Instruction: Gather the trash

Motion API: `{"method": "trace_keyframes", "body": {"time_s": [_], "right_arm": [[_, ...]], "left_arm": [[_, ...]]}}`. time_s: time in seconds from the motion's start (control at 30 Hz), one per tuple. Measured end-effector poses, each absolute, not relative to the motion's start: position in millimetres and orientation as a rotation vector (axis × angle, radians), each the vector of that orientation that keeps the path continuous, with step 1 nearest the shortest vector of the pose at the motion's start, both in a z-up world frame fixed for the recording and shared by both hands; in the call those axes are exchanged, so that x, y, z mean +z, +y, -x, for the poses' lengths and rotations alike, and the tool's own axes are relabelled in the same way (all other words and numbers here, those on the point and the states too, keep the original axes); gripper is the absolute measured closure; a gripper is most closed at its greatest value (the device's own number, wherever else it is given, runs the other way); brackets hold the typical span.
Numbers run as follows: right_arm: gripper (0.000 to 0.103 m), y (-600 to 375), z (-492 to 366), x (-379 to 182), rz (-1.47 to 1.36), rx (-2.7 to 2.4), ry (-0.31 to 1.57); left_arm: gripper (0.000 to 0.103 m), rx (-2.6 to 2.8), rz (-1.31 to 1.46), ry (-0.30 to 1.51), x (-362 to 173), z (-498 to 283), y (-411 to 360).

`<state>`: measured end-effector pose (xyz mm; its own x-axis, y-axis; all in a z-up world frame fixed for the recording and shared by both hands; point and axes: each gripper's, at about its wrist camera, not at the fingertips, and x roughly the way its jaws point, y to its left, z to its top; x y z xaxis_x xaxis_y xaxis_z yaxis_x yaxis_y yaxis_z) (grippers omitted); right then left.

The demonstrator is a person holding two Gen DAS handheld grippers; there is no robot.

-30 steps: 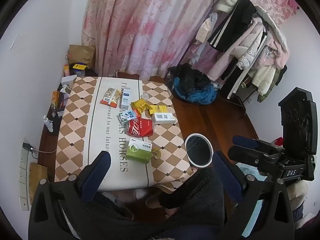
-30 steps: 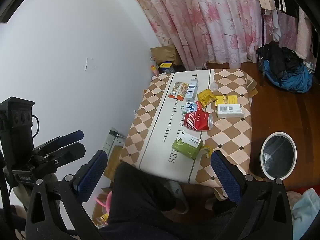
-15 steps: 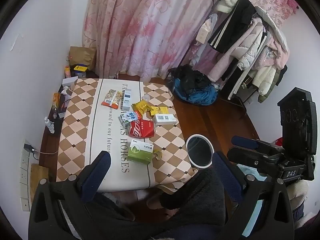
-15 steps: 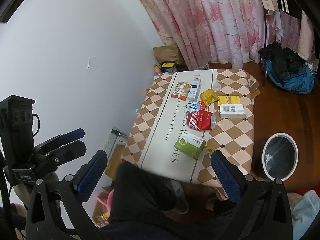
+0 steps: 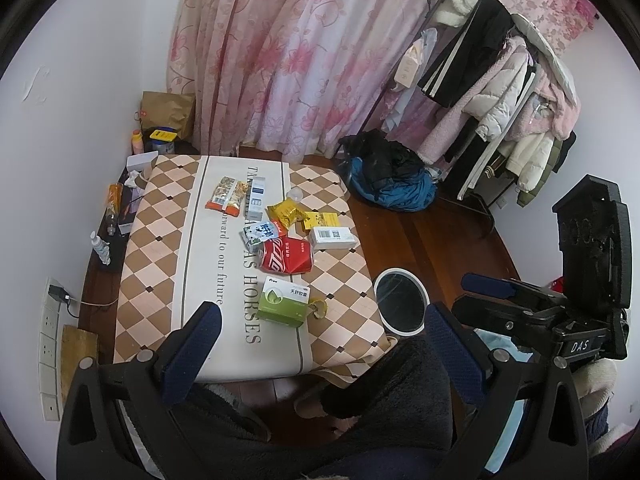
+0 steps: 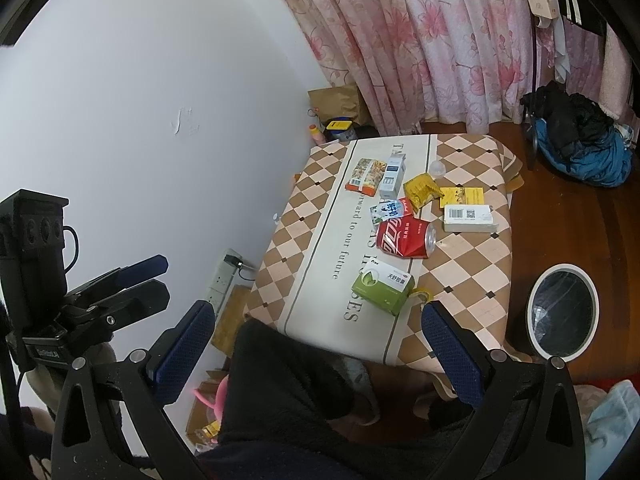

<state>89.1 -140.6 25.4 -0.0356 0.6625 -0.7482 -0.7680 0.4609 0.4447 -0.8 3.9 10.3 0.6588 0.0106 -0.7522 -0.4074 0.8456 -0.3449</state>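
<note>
Trash: a scatter of packaging on the tabletop (image 5: pixel 160 256), bunched along its white centre strip and right half
Green box (image 5: pixel 283 301): nearest piece, lying flat on the strip, a small yellow roll (image 5: pixel 319 307) just beside its right end
Red can (image 5: pixel 287 255): dented, on its side, just beyond the green box
Blue-and-white carton (image 5: pixel 259 234): touching the far left of the can
White box (image 5: pixel 333 237): flat, right of the can, near the tabletop's right edge
Yellow card (image 5: pixel 323 220): just behind the white box
Yellow packet (image 5: pixel 285 211): crumpled, between the carton and the card
Snack wrapper (image 5: pixel 226 198): far end of the strip, with a slim blue-and-white box (image 5: pixel 256 197) lying beside it
Clear cup (image 5: pixel 295 193): small, just beyond the yellow packet
Bin (image 5: pixel 400 301): round, white-rimmed with a dark liner, on the wooden floor close to the tabletop's right near corner
Left gripper (image 5: pixel 320 360): raised well above and short of the tabletop, fingers (image 5: pixel 192 348) spread wide with nothing between them
Right gripper (image 6: pixel 320 356): likewise high and back from the trash, fingers (image 6: pixel 452 354) wide apart and holding nothing
Surroundings: pink floral curtain (image 5: pixel 296 56) behind, clothes rack (image 5: pixel 496 88) at right, blue and black heap (image 5: pixel 388 180) on the floor
</note>
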Motion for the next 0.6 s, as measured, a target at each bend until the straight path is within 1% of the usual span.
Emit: {"method": "trace_keyframes", "body": {"time_s": [0.3, 0.33, 0.6], "right_arm": [[0.0, -139.2, -87.5, 25.3, 0.12, 1.153, 1.12], [0.0, -139.1, -87.7, 25.0, 0.119, 1.153, 1.12], [0.0, -139.6, -85.2, 18.5, 0.125, 1.155, 1.122]], "left_arm": [[0.0, 0.244, 0.523, 0.829, 13.4, 5.8, 7.0], [0.0, 0.247, 0.521, 0.829, 2.1, 9.9, 3.4], [0.0, 0.247, 0.522, 0.829, 1.8, 9.8, 3.7]]}}
